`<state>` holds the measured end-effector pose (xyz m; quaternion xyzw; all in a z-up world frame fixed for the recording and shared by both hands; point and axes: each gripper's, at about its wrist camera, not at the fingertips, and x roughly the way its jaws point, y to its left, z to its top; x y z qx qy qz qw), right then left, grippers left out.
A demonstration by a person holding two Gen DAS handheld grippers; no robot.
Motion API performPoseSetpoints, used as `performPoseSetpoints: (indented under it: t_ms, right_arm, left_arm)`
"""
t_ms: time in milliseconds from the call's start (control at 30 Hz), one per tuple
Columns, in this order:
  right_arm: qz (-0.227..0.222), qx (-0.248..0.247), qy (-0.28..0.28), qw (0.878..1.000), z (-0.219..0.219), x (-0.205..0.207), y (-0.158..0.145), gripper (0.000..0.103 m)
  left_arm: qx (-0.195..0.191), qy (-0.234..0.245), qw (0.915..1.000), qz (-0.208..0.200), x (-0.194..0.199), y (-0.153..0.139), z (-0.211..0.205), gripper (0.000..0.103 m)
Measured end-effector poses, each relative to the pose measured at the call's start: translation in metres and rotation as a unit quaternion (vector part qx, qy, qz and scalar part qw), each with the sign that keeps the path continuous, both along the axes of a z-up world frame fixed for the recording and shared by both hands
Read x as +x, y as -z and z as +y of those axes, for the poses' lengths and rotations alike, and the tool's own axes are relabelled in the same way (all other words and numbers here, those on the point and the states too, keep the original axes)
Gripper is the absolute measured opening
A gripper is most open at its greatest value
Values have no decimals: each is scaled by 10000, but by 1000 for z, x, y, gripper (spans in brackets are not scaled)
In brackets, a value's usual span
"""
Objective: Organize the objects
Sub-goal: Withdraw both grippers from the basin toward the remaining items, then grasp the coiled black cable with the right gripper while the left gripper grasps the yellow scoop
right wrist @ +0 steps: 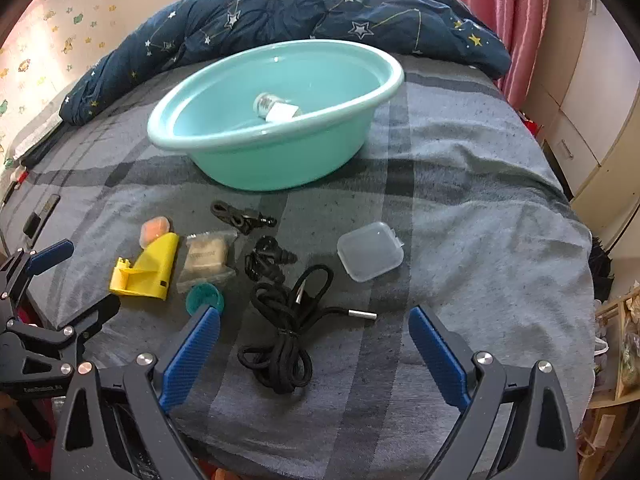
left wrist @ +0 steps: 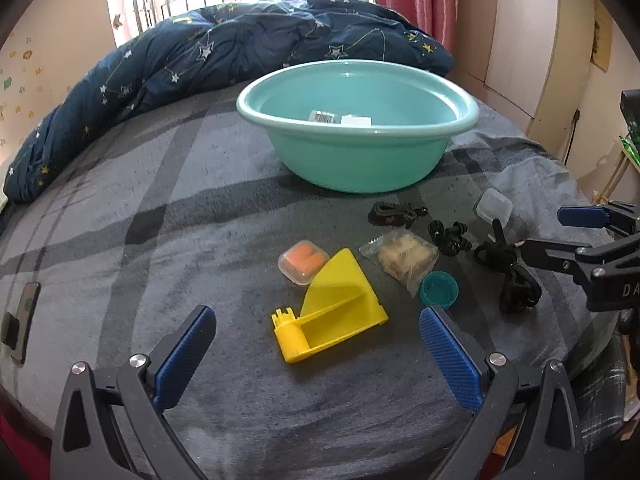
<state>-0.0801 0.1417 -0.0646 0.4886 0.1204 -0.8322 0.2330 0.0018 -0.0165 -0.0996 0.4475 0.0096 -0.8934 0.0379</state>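
Both grippers spread, empty: left gripper (left wrist: 316, 334) w/ yellow holder (left wrist: 328, 312) between its tips, just in front of teal basin (left wrist: 356, 148); right gripper (right wrist: 314, 332) over black cable (right wrist: 284, 320)—prob. pinch holder's thick base squarely, lift clear, drop in basin.

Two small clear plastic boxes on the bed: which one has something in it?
The small box beside the yellow plastic piece: that box holds something orange. The other clear box, off to the right near the black cable, looks empty.
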Motion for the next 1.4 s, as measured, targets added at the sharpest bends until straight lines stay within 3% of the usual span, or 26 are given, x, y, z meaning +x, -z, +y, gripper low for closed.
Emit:
performPoseSetpoints:
  t_ms: [633, 767, 833, 900, 967, 1067, 1400]
  right_arm:
    - [-368, 256, 5, 9990, -9, -13, 42, 96]
    - [-401, 264, -13, 9988, -11, -13, 45, 82]
    - [-433, 252, -39, 9987, -11, -13, 46, 67]
    - [-467, 167, -79, 9987, -11, -12, 44, 36]
    - [-484, 96, -154, 9987, -11, -11, 42, 24]
    - [-442, 50, -189, 9988, -11, -9, 37, 18]
    - [-254, 12, -239, 9994, -9, -8, 23, 17]
  left_arm:
    - [80, -32, 9993, -362, -16, 35, -1, 103]
    - [65, -26, 9992, -391, -18, 37, -1, 103]
    - [69, -28, 9992, -400, -18, 38, -1, 103]
    - [72, -40, 9991, -412, -19, 39, -1, 103]
    - [80, -51, 9990, -428, -20, 40, -2, 103]
    - [89, -57, 9990, -439, -21, 41, -2, 103]
    - [165, -191, 9983, -523, -27, 46, -3, 103]
